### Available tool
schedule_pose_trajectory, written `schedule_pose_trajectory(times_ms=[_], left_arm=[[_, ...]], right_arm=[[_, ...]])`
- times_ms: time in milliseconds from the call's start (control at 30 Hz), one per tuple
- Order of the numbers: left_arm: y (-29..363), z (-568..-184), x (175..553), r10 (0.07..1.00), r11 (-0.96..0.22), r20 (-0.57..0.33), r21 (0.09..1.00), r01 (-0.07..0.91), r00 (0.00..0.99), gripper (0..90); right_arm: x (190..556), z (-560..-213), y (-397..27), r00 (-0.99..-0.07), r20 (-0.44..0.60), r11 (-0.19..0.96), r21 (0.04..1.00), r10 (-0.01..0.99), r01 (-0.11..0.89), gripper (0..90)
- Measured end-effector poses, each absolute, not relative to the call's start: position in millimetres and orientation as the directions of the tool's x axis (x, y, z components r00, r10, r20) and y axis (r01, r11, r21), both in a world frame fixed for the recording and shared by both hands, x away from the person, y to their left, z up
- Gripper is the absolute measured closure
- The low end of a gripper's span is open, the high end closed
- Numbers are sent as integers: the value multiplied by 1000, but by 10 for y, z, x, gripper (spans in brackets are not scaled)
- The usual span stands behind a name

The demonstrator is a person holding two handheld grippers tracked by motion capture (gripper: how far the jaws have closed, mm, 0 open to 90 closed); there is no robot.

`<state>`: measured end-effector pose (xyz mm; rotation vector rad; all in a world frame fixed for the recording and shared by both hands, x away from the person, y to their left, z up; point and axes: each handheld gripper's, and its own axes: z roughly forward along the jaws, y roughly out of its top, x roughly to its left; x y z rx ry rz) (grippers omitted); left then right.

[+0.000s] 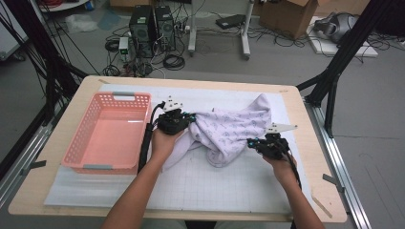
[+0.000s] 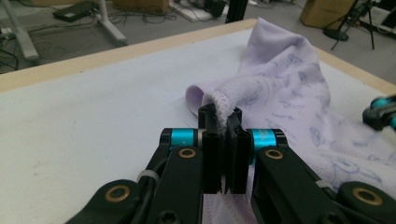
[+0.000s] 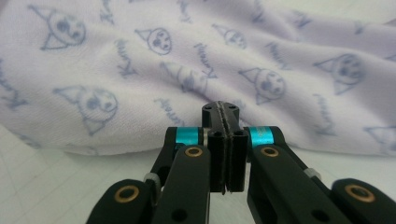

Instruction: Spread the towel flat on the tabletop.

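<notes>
- We are holding the left gripper (image 2: 225, 122) with its jaws clamped on a hemmed edge of the lilac cloth (image 2: 285, 88); in the left gripper view that rolled hem is pinched between the two black pads and is curling up over their tips.
- In the high view the left gripper (image 1: 190, 117) is sitting at the cloth's (image 1: 234, 126) left end, just beside the pink basket (image 1: 76, 148).
- We are holding the right gripper (image 3: 226, 112) with its jaws pressed together, pad against pad; we are seeing no fabric between them in the right gripper view.
- In that view the cloth (image 3: 196, 56) is lying just beyond the right jaw tips, its cartoon print spreading across the frame; whether the tips are touching it we cannot tell.
- In the high view the right gripper (image 1: 251, 141) is pointing left at the cloth's lower right edge, with our right hand (image 1: 282, 167) behind it.
- The cloth is lying bunched between the two grippers on the white mat (image 1: 200, 191), one corner reaching up toward the far side of the table (image 1: 315, 143).
- The basket is standing on the left part of the mat, apart from the cloth's main heap.
</notes>
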<state>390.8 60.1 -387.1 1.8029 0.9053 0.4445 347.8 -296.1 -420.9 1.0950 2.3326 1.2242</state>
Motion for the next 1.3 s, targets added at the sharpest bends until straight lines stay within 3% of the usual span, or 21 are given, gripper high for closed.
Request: schedule_pose_trajectory(times_ms=[200,367,633,667,733,767,867,1000,1067,1167,1300], left_arm=[[637,-3866,3926,778,-184,-97,910,372,621,867],[714,-3900,3984,812,-184,-74,909,374,579,867],[788,-4031,4071,846,-198,-74,876,441,528,846],[790,-4042,4068,852,-186,-84,874,449,516,800],[796,-4044,4051,863,-167,-101,868,468,496,589],[792,-4040,4032,858,-167,-104,869,465,503,529],[776,-4015,3950,839,-205,-71,877,434,539,467],[754,-3999,3834,798,-208,-90,887,412,596,475],[755,-3999,3765,768,-199,-111,895,400,631,499],[723,-4038,3719,722,-229,-135,879,419,679,583],[621,-4135,3735,706,-285,-134,845,452,695,605]], right_arm=[[3497,-4083,-2946,-651,45,327,837,758,439,900],[3874,-3780,-2894,-633,22,296,871,774,391,900],[4482,-3539,-2734,-569,29,253,876,822,411,900],[4550,-3535,-2698,-552,27,249,873,833,419,900],[4651,-3561,-2646,-519,-9,270,862,854,429,900],[4685,-3598,-2645,-504,5,254,859,864,445,900],[4702,-3695,-2664,-486,17,249,842,874,478,900],[4633,-3716,-2748,-489,34,237,844,872,481,881],[4577,-3695,-2808,-501,56,224,847,864,481,772],[4413,-3668,-2928,-515,93,190,862,852,471,710],[3992,-3842,-3120,-523,65,227,851,850,474,716]])
